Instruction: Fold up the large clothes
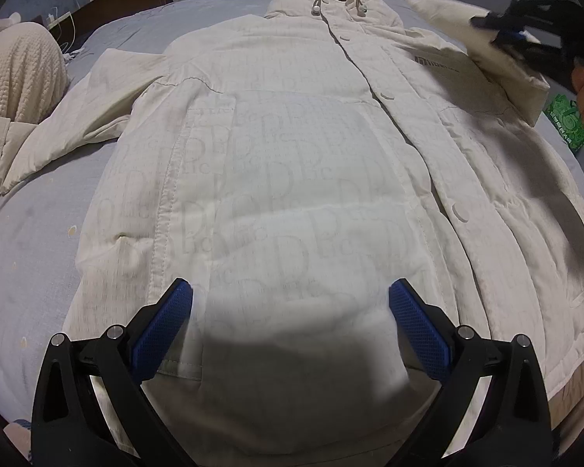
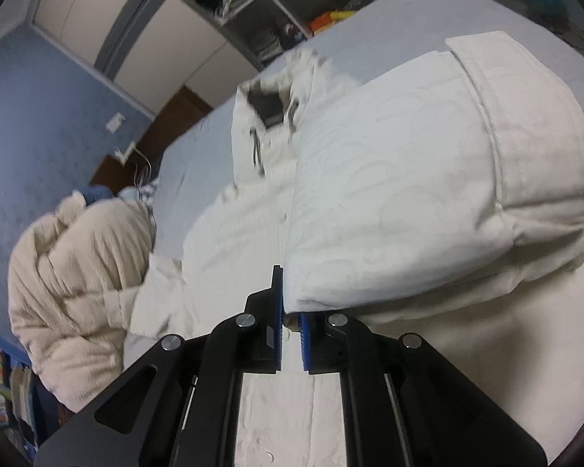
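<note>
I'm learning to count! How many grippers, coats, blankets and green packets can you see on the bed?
Grippers: 2, the left gripper open and the right gripper shut on the coat's sleeve.
White coat: 1
Beige blanket: 1
Green packet: 1
Total: 5

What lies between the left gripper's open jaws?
Only the coat's hem panel, lying flat under the left gripper; nothing is pinched, as the left wrist view shows.
</note>
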`<state>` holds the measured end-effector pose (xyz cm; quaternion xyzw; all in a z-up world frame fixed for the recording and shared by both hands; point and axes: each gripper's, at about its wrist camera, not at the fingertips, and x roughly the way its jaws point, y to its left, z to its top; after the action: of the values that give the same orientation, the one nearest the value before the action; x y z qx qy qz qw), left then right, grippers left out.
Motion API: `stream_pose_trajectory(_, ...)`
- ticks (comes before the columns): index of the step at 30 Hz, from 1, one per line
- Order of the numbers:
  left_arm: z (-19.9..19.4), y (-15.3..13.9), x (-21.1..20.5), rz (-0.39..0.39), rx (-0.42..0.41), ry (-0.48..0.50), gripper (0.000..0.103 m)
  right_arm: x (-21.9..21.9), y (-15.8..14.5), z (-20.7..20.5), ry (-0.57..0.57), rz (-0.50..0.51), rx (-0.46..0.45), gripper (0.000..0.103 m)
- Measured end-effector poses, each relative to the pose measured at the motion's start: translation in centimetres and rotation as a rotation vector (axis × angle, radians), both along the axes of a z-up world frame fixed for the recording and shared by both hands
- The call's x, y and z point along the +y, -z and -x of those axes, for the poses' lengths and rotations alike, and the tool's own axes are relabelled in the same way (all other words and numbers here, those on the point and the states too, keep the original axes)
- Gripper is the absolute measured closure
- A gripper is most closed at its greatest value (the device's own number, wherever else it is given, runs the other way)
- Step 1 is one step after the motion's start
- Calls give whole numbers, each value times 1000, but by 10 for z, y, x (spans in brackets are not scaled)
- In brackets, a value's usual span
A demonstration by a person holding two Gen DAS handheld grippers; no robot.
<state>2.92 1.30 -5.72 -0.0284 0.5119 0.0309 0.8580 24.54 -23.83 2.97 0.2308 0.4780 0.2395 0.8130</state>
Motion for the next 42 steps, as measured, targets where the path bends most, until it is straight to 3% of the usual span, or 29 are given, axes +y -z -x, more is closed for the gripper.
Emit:
stream_pose_trajectory(6,0,0,0,2,-1,-1,5,22,29,11,-49,53,54,98)
stream_pose_trajectory(13,-1,1,1,7,-2,-1,5,34,57,25,-142,192,88,95)
stream_pose_trajectory(18,-2,0,2,10,-3,-2,5,21,50,46,-188,176,56,59)
stream_pose_trajectory(26,-2,0,2,9,-3,-1,5,-35,35,76,-162,273,31,59)
stream_pose_trajectory(33,-2,0,2,1,-1,-1,5,-87,28,87,-94,422,48,35)
stream_pose_trajectory(39,-2,-3,1,-7,23,4,7,-109,41,89,-75,489,124,24)
stream_pose_trajectory(42,-2,-12,-3,9,6,17,7,-114,53,87,-52,492,182,24)
